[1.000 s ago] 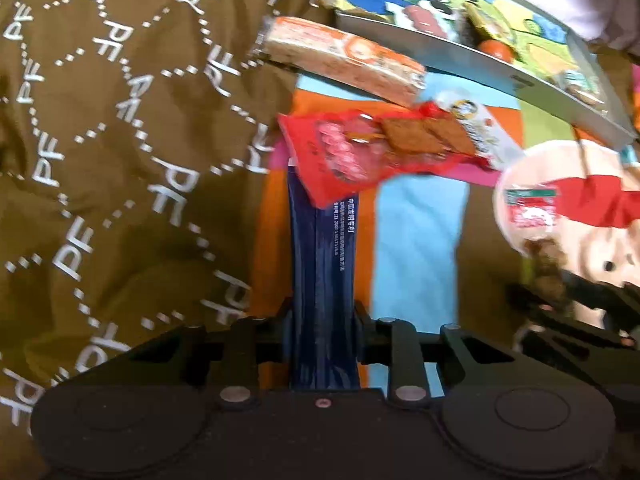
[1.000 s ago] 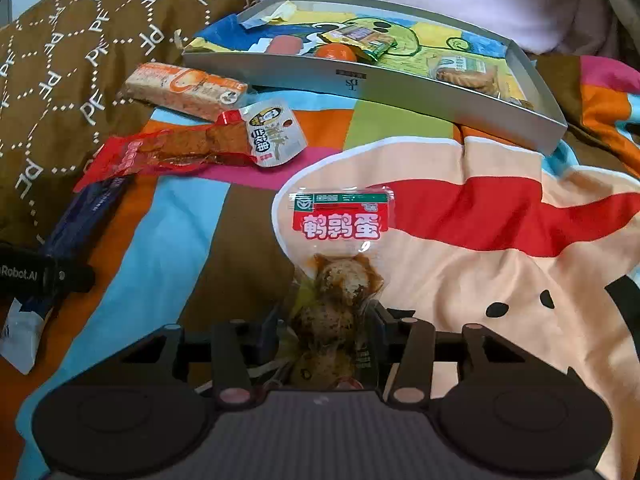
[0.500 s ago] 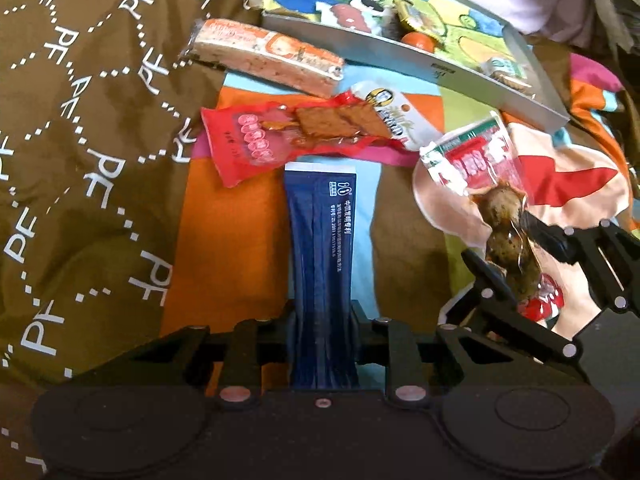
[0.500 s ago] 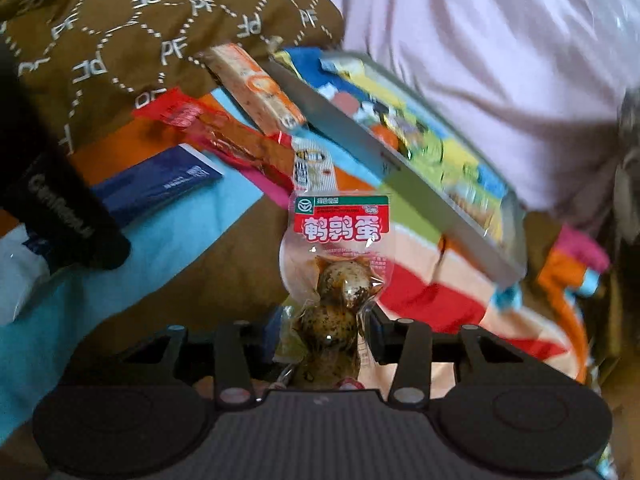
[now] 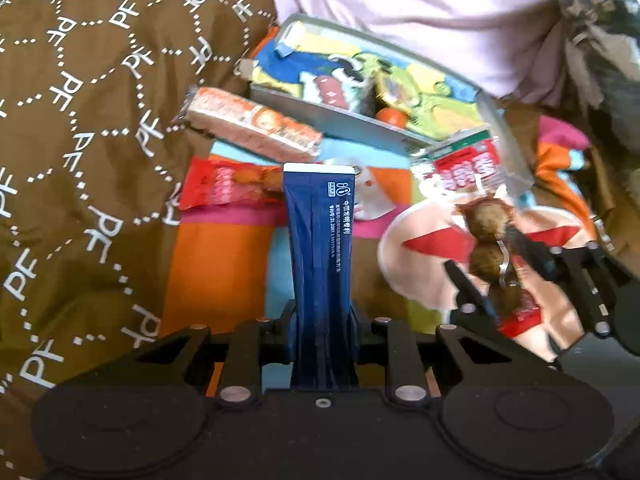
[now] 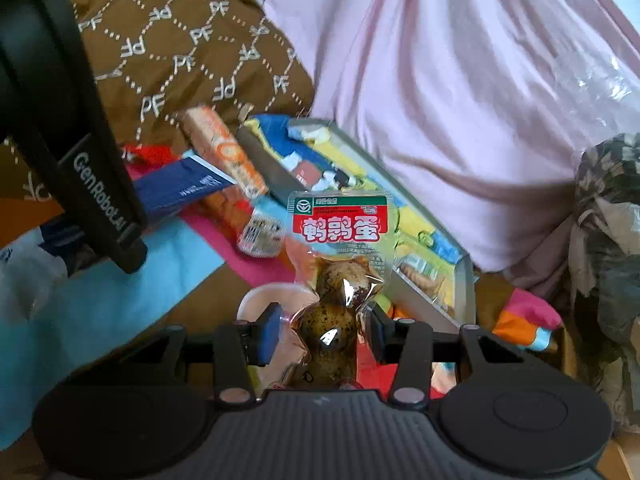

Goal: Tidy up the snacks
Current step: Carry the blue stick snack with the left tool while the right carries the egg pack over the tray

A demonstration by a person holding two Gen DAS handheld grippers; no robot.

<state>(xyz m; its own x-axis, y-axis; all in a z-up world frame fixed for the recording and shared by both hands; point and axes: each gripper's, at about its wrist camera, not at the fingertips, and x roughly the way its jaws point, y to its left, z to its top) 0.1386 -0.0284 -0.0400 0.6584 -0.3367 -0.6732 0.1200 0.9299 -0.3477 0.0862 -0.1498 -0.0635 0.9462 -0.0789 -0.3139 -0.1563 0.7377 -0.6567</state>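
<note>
My left gripper (image 5: 322, 320) is shut on a long dark blue snack packet (image 5: 320, 248) and holds it up off the blanket. My right gripper (image 6: 324, 332) is shut on a clear quail egg packet (image 6: 338, 248) with a red label, also lifted. That egg packet (image 5: 484, 216) and the right gripper (image 5: 508, 276) show at the right of the left wrist view. The grey snack tray (image 5: 316, 110) with a cartoon lining lies ahead and holds several snacks. It also shows in the right wrist view (image 6: 460, 284).
An orange-and-white snack bar (image 5: 252, 124) and a red tofu packet (image 5: 228, 188) lie on the striped blanket (image 5: 216, 264) before the tray. A brown patterned quilt (image 5: 80, 120) is on the left. Pink bedding (image 6: 460, 100) rises behind the tray.
Both grippers have lifted their packets off the blanket and moved toward the tray. The right gripper has swung in close beside the left one.
</note>
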